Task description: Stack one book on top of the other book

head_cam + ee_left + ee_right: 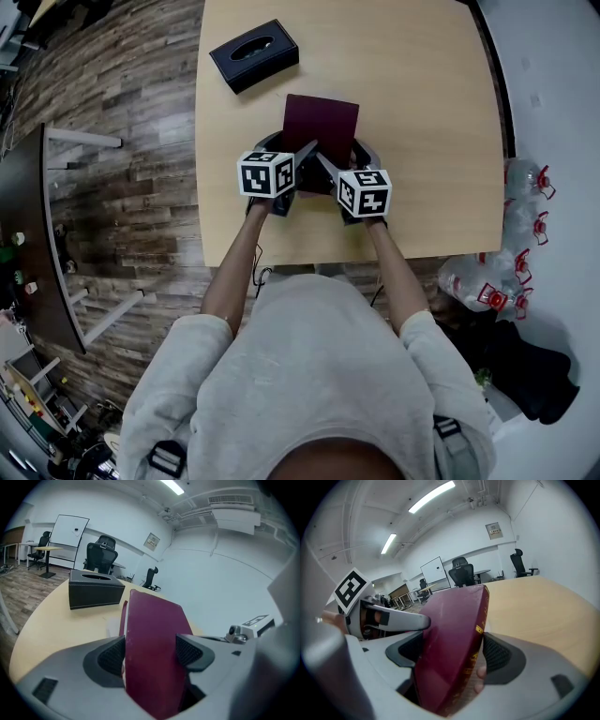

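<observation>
Premises: office room, wood-plank floor, pale wooden table filling the upper centre of the head view. A black rectangular tissue box sits at the table's upper left, well apart from the work.

Item under task: one thick maroon hardback book, centre of the table area, just above both marker cubes.

Left gripper: jaws spread wide w/ the book between them, pads bearing on its covers; pinching the book.

Right gripper: same arrangement from the other side, spine w/ gold print toward the right-hand pad. Grip judged closed on the book, though the gap at that pad is hard to read.

In both gripper views the book stands tilted, its far end clear above the tabletop.

Second book: not confirmed. A thin maroon edge shows just left of the held book in the left gripper view; cannot tell whether it is the other book.

Progress, est.: pick-up done, two-handed carry under way. Outstanding: lower onto the other book, square up, release. Stack not yet made.
</observation>
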Motion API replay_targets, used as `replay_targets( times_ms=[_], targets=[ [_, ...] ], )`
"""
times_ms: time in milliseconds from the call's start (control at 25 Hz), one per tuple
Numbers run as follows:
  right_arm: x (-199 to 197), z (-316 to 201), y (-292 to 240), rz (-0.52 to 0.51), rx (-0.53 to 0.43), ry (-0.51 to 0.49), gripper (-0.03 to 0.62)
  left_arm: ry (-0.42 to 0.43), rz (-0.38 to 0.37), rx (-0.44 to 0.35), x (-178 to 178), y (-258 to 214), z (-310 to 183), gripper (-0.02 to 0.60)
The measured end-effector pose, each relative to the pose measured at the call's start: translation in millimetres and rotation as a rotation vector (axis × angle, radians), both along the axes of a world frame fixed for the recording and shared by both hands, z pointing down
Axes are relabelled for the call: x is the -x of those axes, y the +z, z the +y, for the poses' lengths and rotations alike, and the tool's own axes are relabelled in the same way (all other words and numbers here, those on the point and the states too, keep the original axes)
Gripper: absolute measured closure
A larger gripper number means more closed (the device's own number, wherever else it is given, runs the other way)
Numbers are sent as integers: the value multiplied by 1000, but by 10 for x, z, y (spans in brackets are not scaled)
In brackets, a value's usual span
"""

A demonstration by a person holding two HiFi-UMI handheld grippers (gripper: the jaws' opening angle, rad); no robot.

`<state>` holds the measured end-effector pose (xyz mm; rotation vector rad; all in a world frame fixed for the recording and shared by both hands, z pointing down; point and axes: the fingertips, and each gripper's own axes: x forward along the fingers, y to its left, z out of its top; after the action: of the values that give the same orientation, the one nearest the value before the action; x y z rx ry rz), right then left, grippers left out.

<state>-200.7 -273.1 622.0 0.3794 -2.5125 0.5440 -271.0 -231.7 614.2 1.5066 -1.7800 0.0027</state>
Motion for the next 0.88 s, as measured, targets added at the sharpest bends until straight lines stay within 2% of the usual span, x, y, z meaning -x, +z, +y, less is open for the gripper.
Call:
replay_targets(
  times_ms=[160, 240, 880],
  targets=[
    [32, -19, 44, 11, 19, -1, 194, -12, 17, 12, 43, 56, -18, 239],
    [44, -30, 64, 15, 30, 2, 194, -13, 14, 21, 67, 84, -29, 261],
    [39, -65, 338, 78, 173, 36, 194, -7, 3, 94, 104, 341, -76, 279]
  ],
)
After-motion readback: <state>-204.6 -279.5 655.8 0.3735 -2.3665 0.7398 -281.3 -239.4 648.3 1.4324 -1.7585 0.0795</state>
